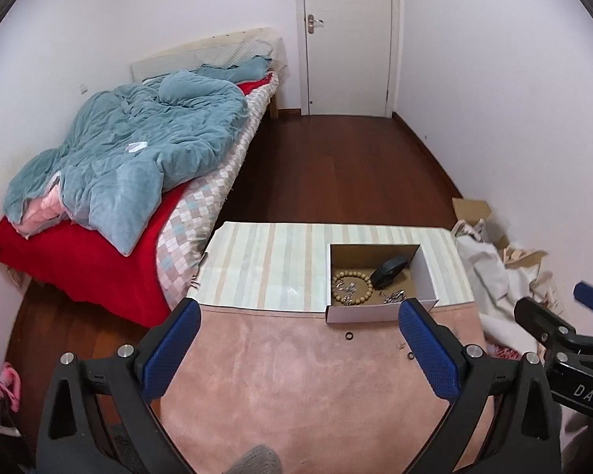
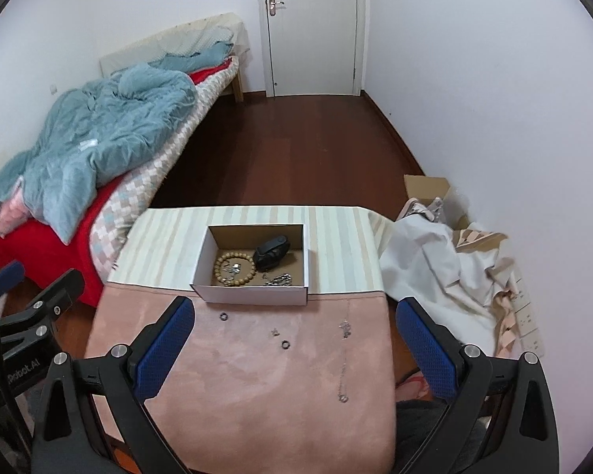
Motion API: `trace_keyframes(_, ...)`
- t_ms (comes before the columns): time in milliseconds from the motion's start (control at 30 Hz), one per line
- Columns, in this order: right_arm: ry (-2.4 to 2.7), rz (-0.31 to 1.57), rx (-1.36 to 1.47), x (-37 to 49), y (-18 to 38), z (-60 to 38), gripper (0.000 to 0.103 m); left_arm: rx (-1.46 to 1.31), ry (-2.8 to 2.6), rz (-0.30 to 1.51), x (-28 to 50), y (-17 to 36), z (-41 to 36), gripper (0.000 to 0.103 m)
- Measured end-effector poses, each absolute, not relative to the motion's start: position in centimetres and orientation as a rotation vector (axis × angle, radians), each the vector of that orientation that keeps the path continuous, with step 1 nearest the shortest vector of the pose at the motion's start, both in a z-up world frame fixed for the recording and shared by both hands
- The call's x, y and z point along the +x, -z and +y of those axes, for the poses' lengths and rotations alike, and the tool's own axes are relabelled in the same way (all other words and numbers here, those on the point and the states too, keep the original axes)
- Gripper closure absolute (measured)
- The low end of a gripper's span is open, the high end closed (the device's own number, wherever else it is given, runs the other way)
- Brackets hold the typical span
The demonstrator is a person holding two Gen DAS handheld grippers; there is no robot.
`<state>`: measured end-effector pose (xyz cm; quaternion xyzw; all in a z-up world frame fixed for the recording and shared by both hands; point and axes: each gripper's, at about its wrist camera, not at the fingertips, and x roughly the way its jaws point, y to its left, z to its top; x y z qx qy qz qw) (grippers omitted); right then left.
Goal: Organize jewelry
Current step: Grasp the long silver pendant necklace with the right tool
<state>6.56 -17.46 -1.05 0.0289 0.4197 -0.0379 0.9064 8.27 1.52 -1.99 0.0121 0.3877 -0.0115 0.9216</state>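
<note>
Now I hold both grippers above the pink cloth (image 2: 257,375), and both are spread wide with nothing between the fingers: the left gripper (image 1: 298,339) and the right gripper (image 2: 294,339). Ahead of them the open cardboard box (image 2: 253,294) stands on the striped cloth (image 2: 170,245). Inside it I see a wooden bead bracelet (image 2: 235,268), a black band (image 2: 271,256) and some silver pieces (image 2: 278,279). On the pink cloth, outside the box, lie two small dark rings (image 2: 223,316) (image 2: 285,344), a small stud (image 2: 274,331) and a thin chain necklace (image 2: 344,359).
</note>
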Motion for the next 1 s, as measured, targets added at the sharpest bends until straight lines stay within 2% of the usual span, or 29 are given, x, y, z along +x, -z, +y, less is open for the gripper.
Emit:
trace_keyframes(133, 0.124, 0.906, 0.131, 6.3, 3.2, -20.0, 0.000, 0.035, -0.016, 0.800, 8.8, 3.8, 1.8, 0.001)
trace_keyframes(167, 0.129, 0.919, 0.155, 6.3, 4.0, -20.8, 0.004, 0.035, -0.023, 0.804, 8.9, 4.3, 1.9, 0.001)
trace_keyframes(200, 0.133, 0.929, 0.175, 6.3, 4.8, -21.6, 0.010, 0.032, -0.026, 0.811, 9.2, 5.0, 2.0, 0.001)
trace_keyframes(233, 0.141, 0.945, 0.204, 6.3, 6.0, -22.7, 0.025, 0.029, -0.028, 0.824, 9.5, 6.0, 2.1, 0.001)
trace_keyframes(267, 0.144, 0.972, 0.247, 6.4, 7.3, -23.9, 0.037, 0.031, -0.036, 0.847, 9.8, 7.1, 2.2, 0.001)
trace_keyframes(300, 0.137, 1.009, 0.320, 6.6, 9.2, -25.5, 0.040, 0.035, -0.041, 0.867, 10.1, 8.0, 2.2, 0.001)
trace_keyframes(467, 0.169, 1.099, 0.388, 6.4, 16.4, -28.4, 0.041, 0.108, -0.072, 0.931, 10.8, 12.4, 1.5, 0.001)
trace_keyframes(633, 0.163, 1.194, 0.337, 5.7, 23.4, -27.2, 0.042, 0.159, -0.104, 0.983, 11.0, 16.0, 0.8, 0.001)
trace_keyframes(733, 0.180, 1.194, 0.280, 5.4, 25.8, -26.2, 0.051, 0.174, -0.105, 1.014, 11.0, 17.9, 0.5, 0.001)
trace_keyframes(800, 0.189, 1.180, 0.241, 5.3, 26.7, -25.6, 0.059, 0.191, -0.104, 1.028, 11.0, 18.8, 0.3, 0.001)
trace_keyframes(833, 0.193, 1.178, 0.227, 5.2, 27.0, -25.4, 0.068, 0.197, -0.101, 1.037, 10.9, 19.3, 0.2, 0.001)
trace_keyframes(900, 0.195, 1.149, 0.189, 5.1, 27.3, -24.8, 0.076, 0.201, -0.096, 1.043, 10.8, 19.9, -0.1, 0.001)
trace_keyframes(967, 0.203, 1.121, 0.150, 4.8, 27.3, -24.2, 0.090, 0.205, -0.093, 1.050, 10.9, 20.5, -0.2, 0.001)
trace_keyframes(1000, 0.204, 1.106, 0.142, 4.7, 27.4, -24.1, 0.090, 0.202, -0.089, 1.054, 11.0, 20.7, -0.3, 0.001)
